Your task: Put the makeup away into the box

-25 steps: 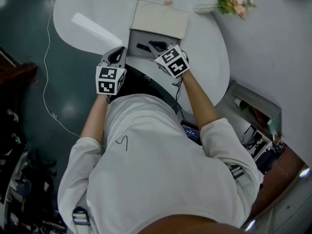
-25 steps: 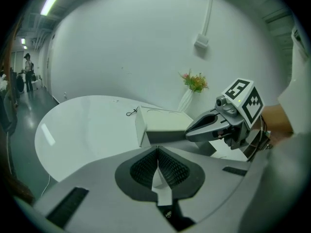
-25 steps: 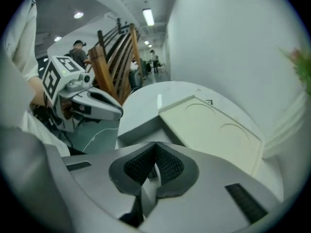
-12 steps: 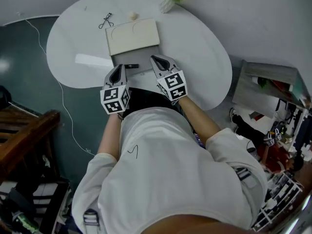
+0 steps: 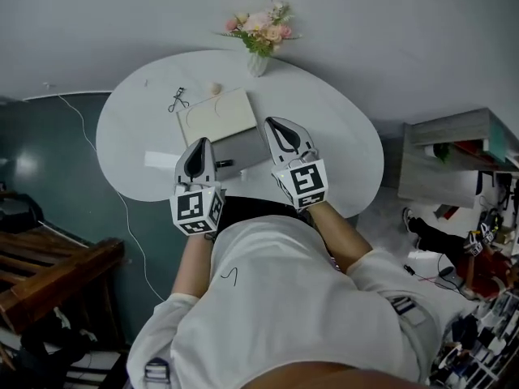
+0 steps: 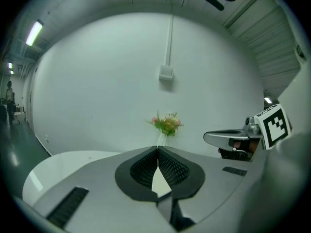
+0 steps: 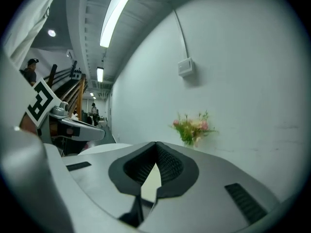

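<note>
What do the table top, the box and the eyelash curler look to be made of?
Table top: smooth white, faintly glossy, likely laminate or painted board; it shows a light's reflection. Box: matte cream lid, grey base, probably card or plastic; cannot tell which. Eyelash curler: thin dark loops, likely metal.
</note>
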`<action>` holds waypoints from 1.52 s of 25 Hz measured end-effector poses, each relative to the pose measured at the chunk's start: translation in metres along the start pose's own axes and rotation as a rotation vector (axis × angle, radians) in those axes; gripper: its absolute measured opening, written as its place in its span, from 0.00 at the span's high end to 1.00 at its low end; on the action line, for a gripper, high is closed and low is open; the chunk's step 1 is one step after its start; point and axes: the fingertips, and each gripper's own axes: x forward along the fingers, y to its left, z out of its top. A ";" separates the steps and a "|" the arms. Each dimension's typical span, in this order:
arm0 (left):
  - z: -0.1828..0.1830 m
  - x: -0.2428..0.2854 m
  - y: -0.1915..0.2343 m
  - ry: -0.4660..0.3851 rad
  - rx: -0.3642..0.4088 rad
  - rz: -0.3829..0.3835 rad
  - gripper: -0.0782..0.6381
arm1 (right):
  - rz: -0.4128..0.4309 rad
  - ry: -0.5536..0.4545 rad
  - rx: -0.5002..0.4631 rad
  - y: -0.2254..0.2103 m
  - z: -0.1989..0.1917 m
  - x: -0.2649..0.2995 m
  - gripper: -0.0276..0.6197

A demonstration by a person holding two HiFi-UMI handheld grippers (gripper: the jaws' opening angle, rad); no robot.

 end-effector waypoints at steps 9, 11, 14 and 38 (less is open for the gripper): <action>0.096 -0.015 -0.002 -0.203 0.064 0.006 0.86 | -0.054 -0.200 -0.050 -0.020 0.089 -0.024 0.96; 0.104 -0.015 -0.004 -0.222 0.085 0.003 0.86 | -0.050 -0.212 -0.064 -0.020 0.096 -0.023 0.96; 0.109 -0.018 -0.003 -0.234 0.080 0.006 0.86 | -0.047 -0.220 -0.073 -0.016 0.101 -0.024 0.96; 0.097 -0.027 0.016 -0.207 0.065 0.081 0.86 | -0.037 -0.215 -0.072 -0.029 0.099 -0.019 0.96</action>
